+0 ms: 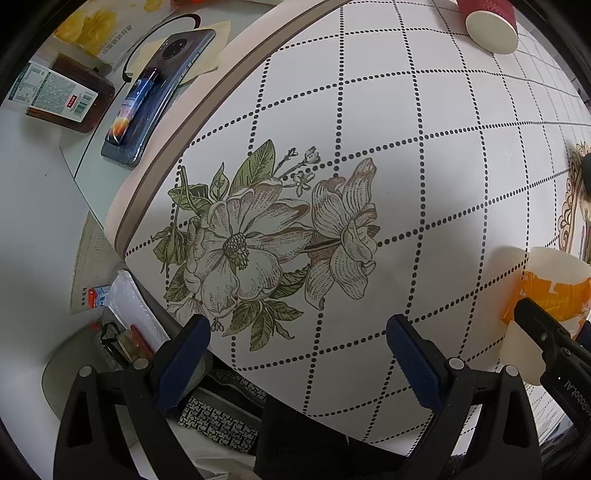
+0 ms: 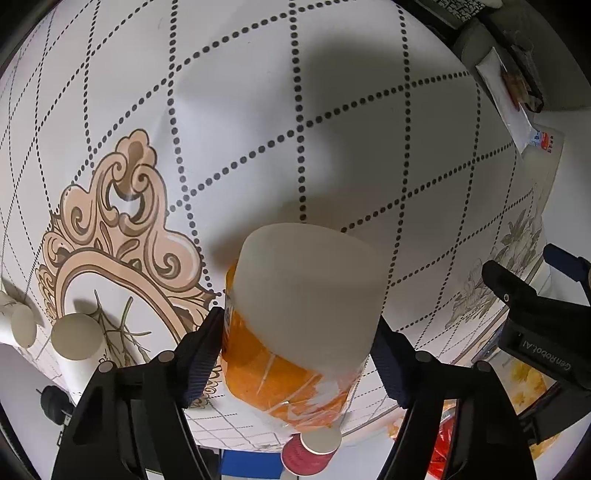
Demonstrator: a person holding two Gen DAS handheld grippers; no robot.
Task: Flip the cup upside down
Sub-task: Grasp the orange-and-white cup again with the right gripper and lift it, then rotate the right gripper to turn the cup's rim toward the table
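A white paper cup with an orange band (image 2: 295, 317) sits between the fingers of my right gripper (image 2: 299, 354), which is shut on it; the cup's flat white base faces the camera, held above the table. The same cup shows at the right edge of the left wrist view (image 1: 546, 295), with the right gripper's black body over it. My left gripper (image 1: 299, 354) is open and empty above the flower print on the tablecloth (image 1: 369, 110).
A dark red cup stands upside down on the table (image 1: 487, 22), also seen low in the right wrist view (image 2: 310, 450). Two pale upside-down cups (image 2: 75, 341) stand at left. A phone (image 1: 155, 92) and boxes lie beyond the table edge.
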